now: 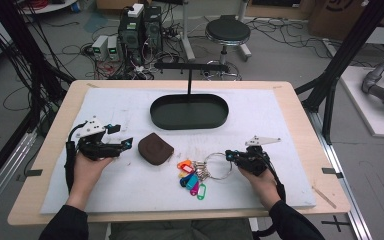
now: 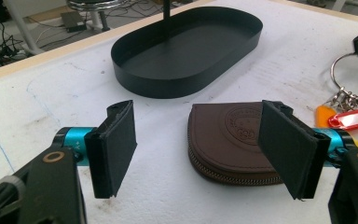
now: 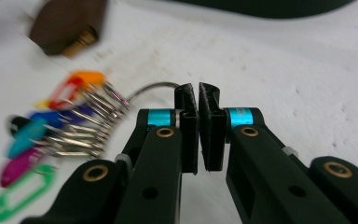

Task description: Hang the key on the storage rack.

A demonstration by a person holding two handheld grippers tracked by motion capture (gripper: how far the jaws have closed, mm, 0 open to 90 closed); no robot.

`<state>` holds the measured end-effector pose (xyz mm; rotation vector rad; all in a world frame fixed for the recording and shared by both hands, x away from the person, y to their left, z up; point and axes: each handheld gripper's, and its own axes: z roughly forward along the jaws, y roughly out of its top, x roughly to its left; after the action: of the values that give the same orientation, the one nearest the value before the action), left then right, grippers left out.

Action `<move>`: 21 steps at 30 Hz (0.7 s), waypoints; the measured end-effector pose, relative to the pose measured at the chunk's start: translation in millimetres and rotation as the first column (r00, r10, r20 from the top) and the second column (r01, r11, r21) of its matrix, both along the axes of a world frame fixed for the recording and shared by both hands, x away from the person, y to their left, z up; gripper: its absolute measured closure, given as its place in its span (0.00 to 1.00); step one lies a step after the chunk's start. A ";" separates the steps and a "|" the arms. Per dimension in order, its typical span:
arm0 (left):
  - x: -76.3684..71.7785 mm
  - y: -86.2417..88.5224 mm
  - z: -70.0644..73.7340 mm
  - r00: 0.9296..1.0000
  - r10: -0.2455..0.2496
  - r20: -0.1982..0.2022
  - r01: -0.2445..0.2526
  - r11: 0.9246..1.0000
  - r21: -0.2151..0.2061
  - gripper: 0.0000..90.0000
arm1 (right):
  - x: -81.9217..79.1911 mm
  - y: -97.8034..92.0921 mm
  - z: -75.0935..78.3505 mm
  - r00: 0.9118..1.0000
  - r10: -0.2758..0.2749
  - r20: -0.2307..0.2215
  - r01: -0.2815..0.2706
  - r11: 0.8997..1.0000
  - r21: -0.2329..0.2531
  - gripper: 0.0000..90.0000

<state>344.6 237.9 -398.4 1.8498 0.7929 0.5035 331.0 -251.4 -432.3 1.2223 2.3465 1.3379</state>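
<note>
Keys (image 1: pixel 192 177) on a big wire ring (image 1: pixel 219 165) lie just right of the brown pouch (image 1: pixel 155 148). The right tool (image 1: pixel 233 157) pinches the ring's thin, stiff, likely slippery wire; the left tool (image 1: pixel 121 145) gapes wide beside the pouch.

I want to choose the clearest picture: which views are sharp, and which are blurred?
High view: sharp overall. Left gripper view: sharp on the brown pouch and black tray. Right gripper view: the coloured key tags and pouch are blurred; the right hand-held gripper is clearer.
</note>
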 end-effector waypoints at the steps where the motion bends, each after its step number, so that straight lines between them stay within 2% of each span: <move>1: 0.1 0.0 -0.1 1.000 -0.001 -0.001 0.001 1.000 0.000 0.31 | -0.5 -0.6 0.9 1.000 0.006 -0.003 -0.006 1.000 0.027 0.98; 2: 0.1 -0.1 -0.1 1.000 -0.001 -0.001 0.001 1.000 0.001 0.31 | -0.5 -0.6 0.9 1.000 0.006 -0.003 -0.006 1.000 0.027 0.98; 4: 0.0 -0.8 -0.1 1.000 -0.002 0.000 0.002 1.000 0.001 0.31 | -1.9 -0.9 2.3 1.000 0.018 -0.023 -0.016 0.996 0.084 0.98; 7: -0.1 -1.4 0.2 1.000 -0.004 0.003 0.004 1.000 0.002 0.31 | -4.2 1.7 5.7 0.999 0.041 -0.027 -0.036 0.987 0.156 0.98; 11: -0.2 -1.7 -0.2 1.000 -0.006 0.001 0.006 1.000 0.002 0.31 | -6.8 6.4 7.5 0.997 0.068 -0.026 -0.063 0.982 0.179 0.97; 18: -0.6 -1.8 0.3 1.000 -0.006 0.005 0.006 1.000 -0.001 0.31 | -8.8 12.2 7.4 0.994 0.107 -0.031 -0.101 0.982 0.161 0.96; 21: -0.5 -1.9 0.0 1.000 -0.009 0.003 0.009 1.000 -0.002 0.31 | -8.7 14.2 5.9 0.990 0.130 -0.062 -0.119 0.981 0.155 0.95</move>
<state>344.1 236.0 -398.4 1.8497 0.7827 0.4999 322.3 -237.3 -426.4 1.1994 2.4474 1.5618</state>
